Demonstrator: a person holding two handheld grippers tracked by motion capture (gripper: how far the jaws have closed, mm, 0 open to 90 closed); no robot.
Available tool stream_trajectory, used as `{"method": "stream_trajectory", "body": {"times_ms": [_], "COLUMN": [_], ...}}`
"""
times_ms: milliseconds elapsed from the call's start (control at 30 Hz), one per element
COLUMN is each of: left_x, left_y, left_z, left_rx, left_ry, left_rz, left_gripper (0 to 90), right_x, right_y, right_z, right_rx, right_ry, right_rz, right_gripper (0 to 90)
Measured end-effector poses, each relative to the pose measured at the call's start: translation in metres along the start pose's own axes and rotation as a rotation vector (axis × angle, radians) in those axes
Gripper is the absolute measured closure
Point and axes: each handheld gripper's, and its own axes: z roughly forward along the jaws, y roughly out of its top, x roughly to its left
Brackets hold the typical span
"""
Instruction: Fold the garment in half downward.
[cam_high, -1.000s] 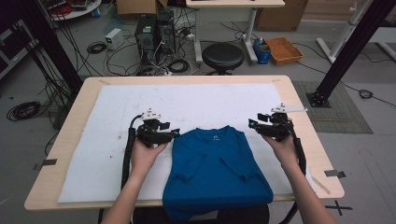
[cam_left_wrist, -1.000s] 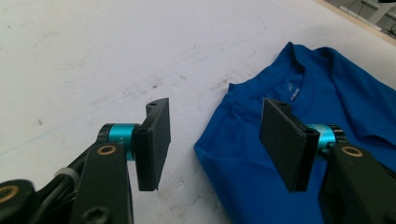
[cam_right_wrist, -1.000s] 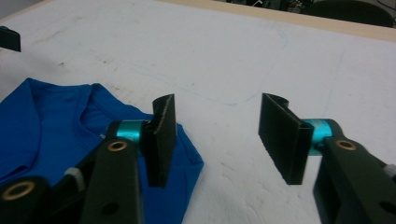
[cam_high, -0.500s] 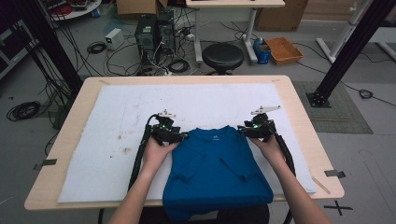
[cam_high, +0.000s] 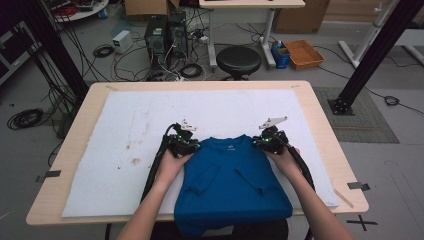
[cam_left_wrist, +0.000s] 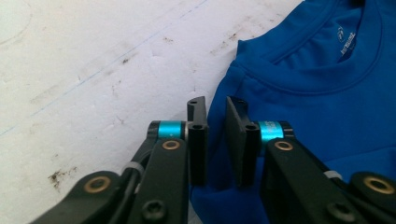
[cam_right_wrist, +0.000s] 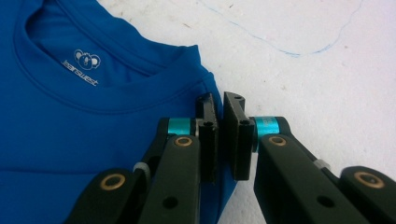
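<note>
A blue T-shirt (cam_high: 232, 175) lies folded on the white mat (cam_high: 150, 120), collar away from the person and sleeves turned in. My left gripper (cam_high: 192, 146) is at its left shoulder, my right gripper (cam_high: 259, 141) at its right shoulder. In the left gripper view the jaws (cam_left_wrist: 215, 109) have just been closing and pinch a fold of the blue T-shirt (cam_left_wrist: 327, 70) at the shoulder edge. In the right gripper view the jaws (cam_right_wrist: 218, 105) have also just been closing, and they clamp the shoulder edge of the blue T-shirt (cam_right_wrist: 70, 116) near the printed collar label.
The mat covers most of a wooden table (cam_high: 325, 125) and carries brown stains (cam_high: 132, 161) left of the shirt. Beyond the table stand a black stool (cam_high: 238, 60), computer towers (cam_high: 162, 35), an orange box (cam_high: 305, 52) and floor cables. Black frame posts (cam_high: 365, 55) flank the table.
Both hands moved inward and down from beside the shirt to its shoulders. The jaws of both grippers went from wide apart to closed on the shoulder fabric.
</note>
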Motion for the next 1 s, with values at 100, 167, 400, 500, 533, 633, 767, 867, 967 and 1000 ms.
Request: {"method": "stream_trajectory", "body": {"times_ms": [100,167,400,500,533,633,767,867,967,1000], "left_x": [0.002,0.005,0.001,-0.005,-0.006,-0.005,0.002,0.009,0.016,0.020], "left_y": [0.001,0.000,0.001,0.004,0.005,0.009,0.017,0.024,0.032,0.036], "left_z": [0.001,0.003,0.002,0.004,0.004,0.006,0.008,0.007,0.007,0.006], "left_rx": [-0.014,-0.015,-0.006,0.007,0.014,0.018,0.008,-0.008,-0.023,-0.031], "left_ry": [0.008,-0.011,-0.017,-0.019,-0.018,-0.013,-0.020,-0.018,-0.003,-0.005], "left_rz": [-0.035,-0.061,-0.018,0.039,0.045,0.051,0.039,0.031,0.038,0.039], "left_gripper": [64.2,57.2,74.5,84.7,86.5,87.4,87.9,87.9,87.9,87.9], "right_x": [-0.006,-0.010,-0.010,-0.004,-0.003,-0.005,-0.012,-0.016,-0.019,-0.021], "right_y": [0.001,0.001,-0.001,0.001,0.002,0.002,0.006,0.014,0.022,0.024], "right_z": [-0.004,-0.006,0.005,0.006,0.006,0.005,0.003,0.001,0.002,0.003], "right_rx": [-0.037,-0.066,-0.020,-0.022,-0.024,-0.037,-0.063,-0.085,-0.106,-0.107], "right_ry": [0.011,0.022,0.036,0.048,0.047,0.042,0.041,0.040,0.027,0.029], "right_rz": [0.045,0.074,0.059,-0.001,-0.005,0.005,0.039,0.050,0.048,0.053], "right_gripper": [74.6,67.9,71.5,88.0,88.4,88.7,88.9,89.0,89.0,89.0]}}
